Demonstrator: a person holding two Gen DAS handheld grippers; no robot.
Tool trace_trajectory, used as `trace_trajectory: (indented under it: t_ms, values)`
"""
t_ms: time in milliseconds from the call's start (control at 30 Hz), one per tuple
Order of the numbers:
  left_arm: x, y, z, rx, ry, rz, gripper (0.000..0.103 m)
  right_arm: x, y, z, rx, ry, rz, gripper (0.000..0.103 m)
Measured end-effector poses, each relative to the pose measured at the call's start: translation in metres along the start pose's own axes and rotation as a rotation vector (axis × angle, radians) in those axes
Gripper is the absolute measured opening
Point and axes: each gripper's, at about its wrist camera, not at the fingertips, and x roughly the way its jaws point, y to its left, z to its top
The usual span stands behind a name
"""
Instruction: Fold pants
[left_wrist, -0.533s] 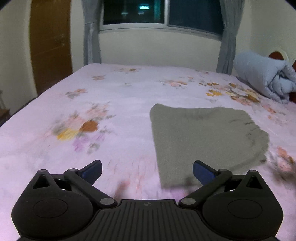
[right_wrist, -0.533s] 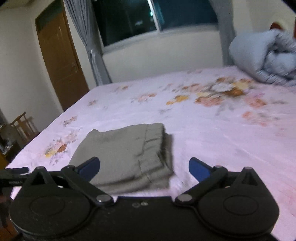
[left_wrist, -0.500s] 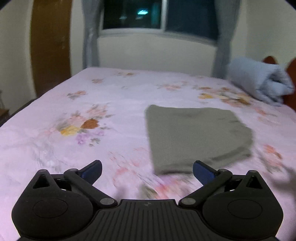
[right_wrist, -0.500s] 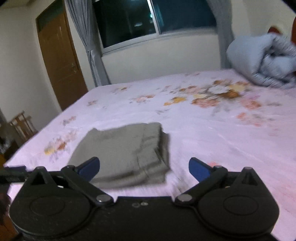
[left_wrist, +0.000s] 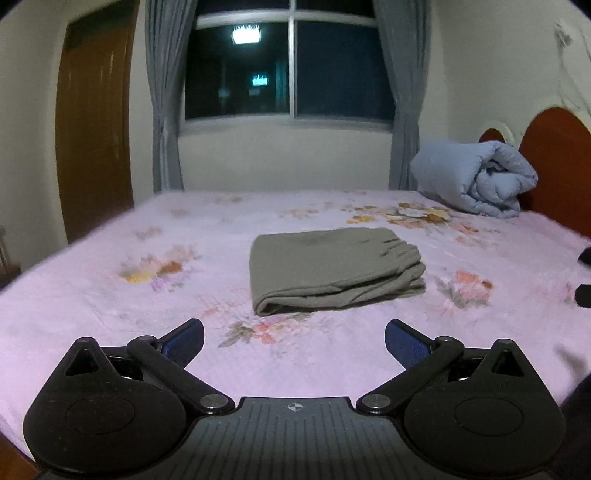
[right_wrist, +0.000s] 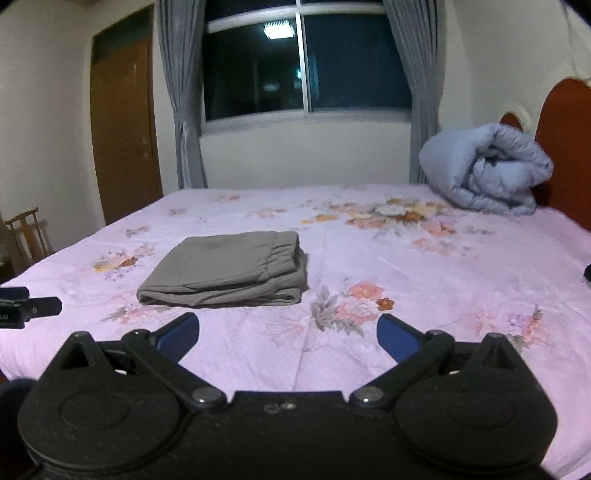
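The olive-grey pants (left_wrist: 332, 267) lie folded in a flat rectangular stack on the pink floral bed sheet (left_wrist: 110, 302). They also show in the right wrist view (right_wrist: 229, 271), left of centre. My left gripper (left_wrist: 294, 341) is open and empty, held back from the pants above the near edge of the bed. My right gripper (right_wrist: 288, 338) is open and empty, also back from the pants and to their right. Neither gripper touches the cloth.
A rolled light-blue duvet (left_wrist: 476, 177) lies at the far right by the red-brown headboard (left_wrist: 557, 162). A dark window with grey curtains (left_wrist: 288, 66) is behind the bed, a wooden door (left_wrist: 96, 133) at left. A chair (right_wrist: 29, 236) stands left of the bed.
Both grippers have pulled back and risen away from the folded pants, which now look farther off. The pants have stayed in place. Both jaws stay open.
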Motion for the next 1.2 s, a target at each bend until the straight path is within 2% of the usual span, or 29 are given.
trace_trajectory:
  t_ms: [67, 133, 200, 333, 567, 833, 1200]
  values:
    - [-0.005, -0.001, -0.011, -0.035, 0.018, -0.017, 0.103, -0.003, 0.004, -0.010, -0.008, 0.004, 0.014, 0.097]
    - [-0.013, -0.001, -0.005, -0.033, -0.032, -0.022, 0.103, -0.011, 0.009, -0.002, -0.026, -0.030, 0.005, 0.097]
    - [-0.015, 0.001, -0.008, -0.049, -0.027, -0.022, 0.103, -0.016, 0.010, -0.004, -0.014, -0.061, 0.026, 0.097]
    - [-0.015, 0.006, -0.009, -0.069, -0.040, -0.029, 0.103, -0.002, 0.015, -0.006, -0.021, -0.008, 0.027, 0.097]
    - [-0.006, 0.004, -0.010, -0.059, -0.017, -0.040, 0.103, 0.011, 0.004, -0.011, 0.078, 0.037, 0.015, 0.097]
    - [-0.015, 0.006, -0.012, -0.078, -0.056, -0.035, 0.103, -0.005, 0.010, -0.013, 0.040, -0.049, 0.006, 0.097]
    - [-0.014, 0.003, -0.011, -0.074, -0.062, -0.034, 0.103, -0.004, 0.011, -0.011, 0.030, -0.046, 0.008, 0.097]
